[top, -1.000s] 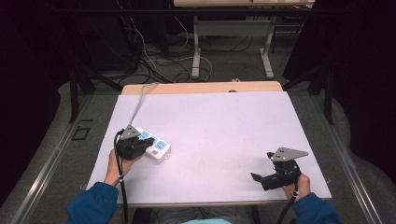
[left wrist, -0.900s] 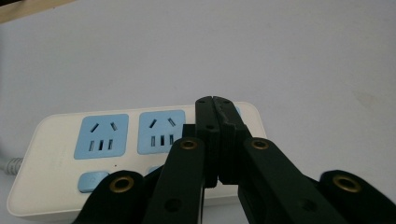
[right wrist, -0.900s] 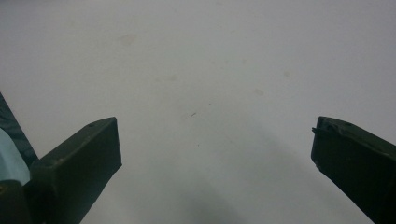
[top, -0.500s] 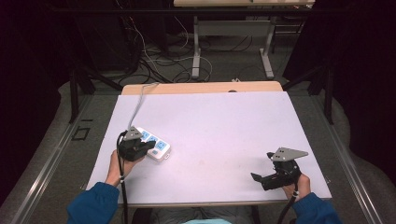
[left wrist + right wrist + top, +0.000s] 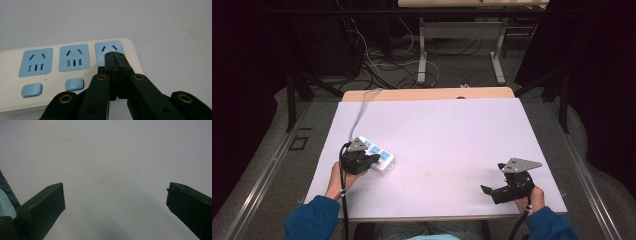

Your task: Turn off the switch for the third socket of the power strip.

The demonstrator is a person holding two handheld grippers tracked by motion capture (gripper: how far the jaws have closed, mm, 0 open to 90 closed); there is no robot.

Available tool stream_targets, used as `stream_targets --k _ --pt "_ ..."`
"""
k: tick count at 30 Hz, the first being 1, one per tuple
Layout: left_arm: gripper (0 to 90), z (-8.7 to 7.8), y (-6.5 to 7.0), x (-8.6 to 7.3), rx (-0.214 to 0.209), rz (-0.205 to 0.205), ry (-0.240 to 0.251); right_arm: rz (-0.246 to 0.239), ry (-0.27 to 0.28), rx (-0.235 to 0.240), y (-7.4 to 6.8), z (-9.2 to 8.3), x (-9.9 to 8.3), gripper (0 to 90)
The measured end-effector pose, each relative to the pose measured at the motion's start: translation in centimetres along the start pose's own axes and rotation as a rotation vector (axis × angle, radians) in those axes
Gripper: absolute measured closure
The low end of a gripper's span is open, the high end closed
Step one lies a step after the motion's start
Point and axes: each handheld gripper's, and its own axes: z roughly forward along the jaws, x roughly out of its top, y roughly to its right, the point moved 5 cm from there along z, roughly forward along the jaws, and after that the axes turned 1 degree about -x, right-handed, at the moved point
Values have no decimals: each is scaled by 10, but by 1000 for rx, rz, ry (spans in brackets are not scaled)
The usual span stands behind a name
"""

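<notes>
Little change over the last second.

- Left gripper [image 5: 372, 159]: jaws fully shut, nothing held. Closed tips rest on the end socket of the power strip [image 5: 383, 156] (contact likely, pressure not judgeable). Shifted only slightly along the strip's near end since the earlier frames.
- Power strip: unmoved, flat on the left part of the white table [image 5: 452, 135], cord [image 5: 357, 112] trailing to the far edge. Two blue switches visible beside the jaws.
- Right gripper [image 5: 493, 179]: as before, parked near the right front corner, well apart from the strip, jaws wide and empty.

Judgement: approach complete, closed tips set as a poking tool. Pressing of a switch or socket apparently next.
</notes>
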Motion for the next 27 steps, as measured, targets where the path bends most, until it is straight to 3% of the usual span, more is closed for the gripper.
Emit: stream_targets --k 8,27 --pt "900 3 1 -2 -6 3 -25 3 5 -4 0 0 0 15" --pt "900 4 1 -4 -7 -2 -30 4 -2 -3 0 0 0 15"
